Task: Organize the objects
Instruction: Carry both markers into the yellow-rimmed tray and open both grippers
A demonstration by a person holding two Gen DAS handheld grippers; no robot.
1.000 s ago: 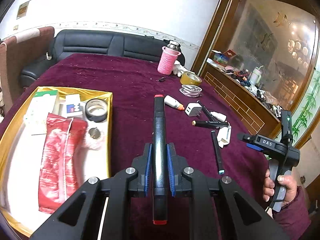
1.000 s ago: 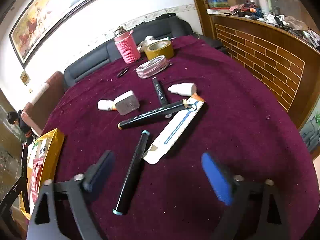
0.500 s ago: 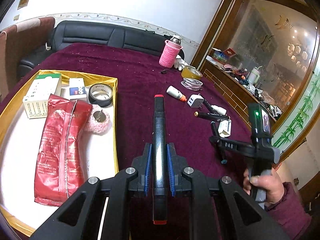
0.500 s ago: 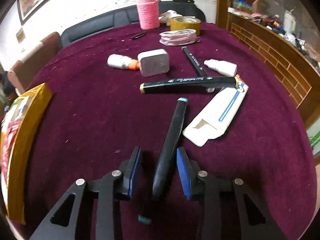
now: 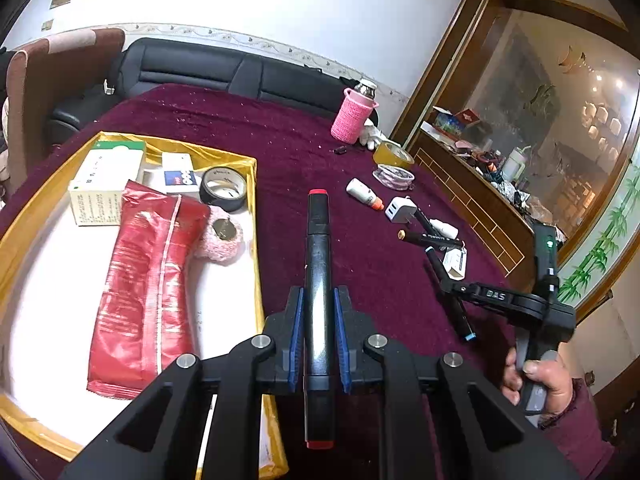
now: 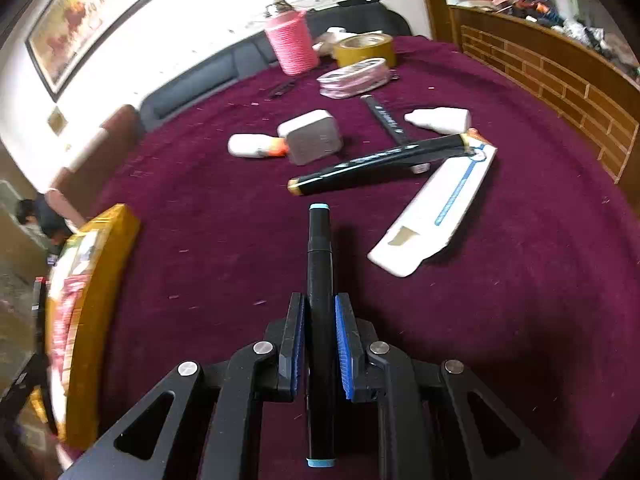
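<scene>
My left gripper (image 5: 318, 300) is shut on a black marker with red caps (image 5: 318, 240), held over the maroon tablecloth just right of the gold tray (image 5: 252, 216). My right gripper (image 6: 319, 308) is shut on a black marker with light-blue caps (image 6: 319, 252), its pads pressed on the barrel. In the left wrist view the right gripper (image 5: 452, 288) appears at the right, a hand (image 5: 540, 376) on its handle, with the blue-capped marker (image 5: 460, 312) in it. A third black marker with gold caps (image 6: 376, 166) lies on the cloth ahead.
The tray holds a red packet (image 5: 140, 288), a tape roll (image 5: 223, 189), boxes and a pink fluffy item. On the cloth lie a white charger (image 6: 312, 136), small white bottles, a long white box (image 6: 436, 212), another pen, yellow tape (image 6: 366, 50) and a pink-sleeved bottle (image 6: 290, 42). A wooden counter runs along the right.
My right gripper moved down over the blue-capped marker and shut on it, jaws going from wide open to pressed on the barrel. The left gripper drifted slightly, still holding the red-capped marker.
</scene>
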